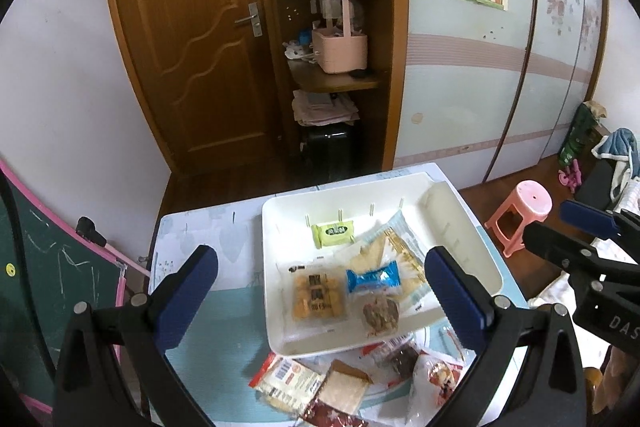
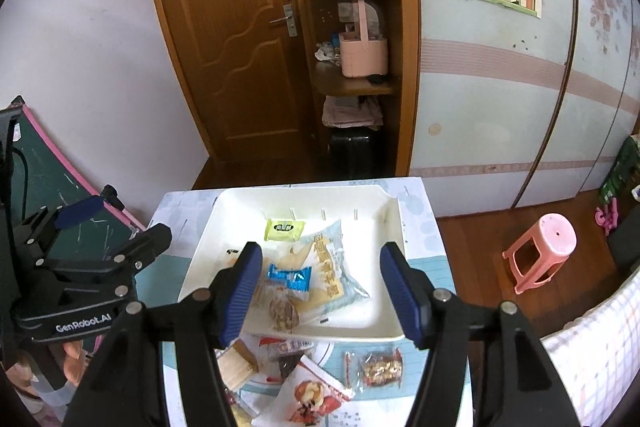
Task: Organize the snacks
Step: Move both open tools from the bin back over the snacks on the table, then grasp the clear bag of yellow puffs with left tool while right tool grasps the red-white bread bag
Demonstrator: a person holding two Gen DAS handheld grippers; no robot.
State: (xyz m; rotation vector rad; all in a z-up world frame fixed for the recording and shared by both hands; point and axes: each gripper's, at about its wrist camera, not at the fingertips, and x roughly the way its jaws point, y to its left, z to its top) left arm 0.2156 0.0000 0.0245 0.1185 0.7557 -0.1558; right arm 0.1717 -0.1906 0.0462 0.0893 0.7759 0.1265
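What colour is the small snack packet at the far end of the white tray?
Light green packet with a dark label, clearest in the left wrist view.

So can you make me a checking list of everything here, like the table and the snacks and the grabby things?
Surface: small table, pale patterned top.
Job's things: white tray holding a green packet, blue candy, and other snacks.
Clutter: loose snack packets on the table in front of the tray.
Grippers: left gripper and right gripper both open, empty.
Cables: nothing seen.
Surroundings: wooden door, pink stool, chalkboard.
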